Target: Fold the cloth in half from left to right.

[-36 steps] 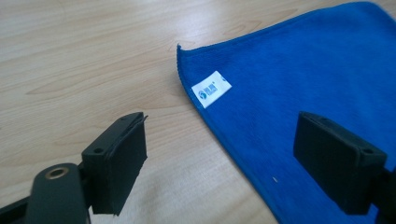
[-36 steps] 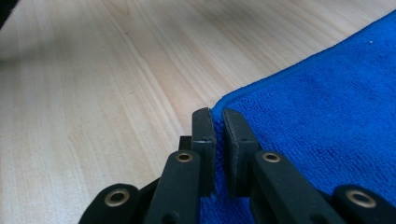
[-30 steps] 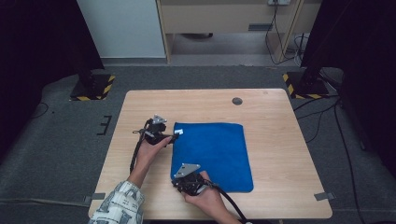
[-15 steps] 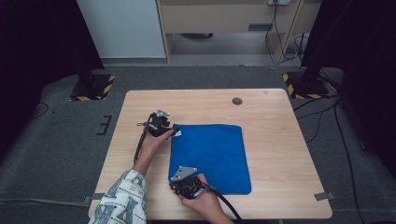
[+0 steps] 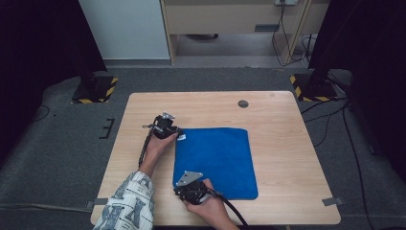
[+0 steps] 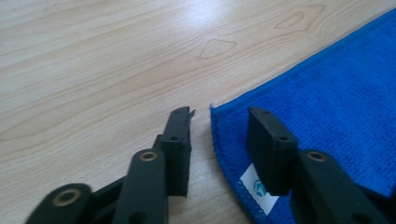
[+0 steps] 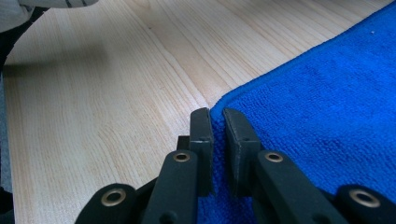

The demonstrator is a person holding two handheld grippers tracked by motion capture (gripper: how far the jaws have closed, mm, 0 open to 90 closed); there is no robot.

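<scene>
A blue cloth (image 5: 215,160) lies flat on the wooden table (image 5: 287,143). My left gripper (image 5: 176,134) is at the cloth's far left corner. In the left gripper view, the left gripper (image 6: 222,135) straddles that corner of the blue cloth (image 6: 327,107) beside a white label (image 6: 256,189). Its jaws have just been closing, and a gap is still left on both sides. My right gripper (image 5: 184,190) is at the near left corner. In the right gripper view, the right gripper (image 7: 217,126) is shut on the edge of the blue cloth (image 7: 317,102).
A small dark round disc (image 5: 243,103) is set into the table near its far edge. Bare wood lies left of the cloth (image 6: 93,70) and to its right. Cables trail from both grippers toward the near edge. Black stands with striped bases (image 5: 95,91) flank the table on the floor.
My left gripper has moved a little farther from the person and to the right, onto the cloth's far left corner. The right gripper has kept still on the near corner.
</scene>
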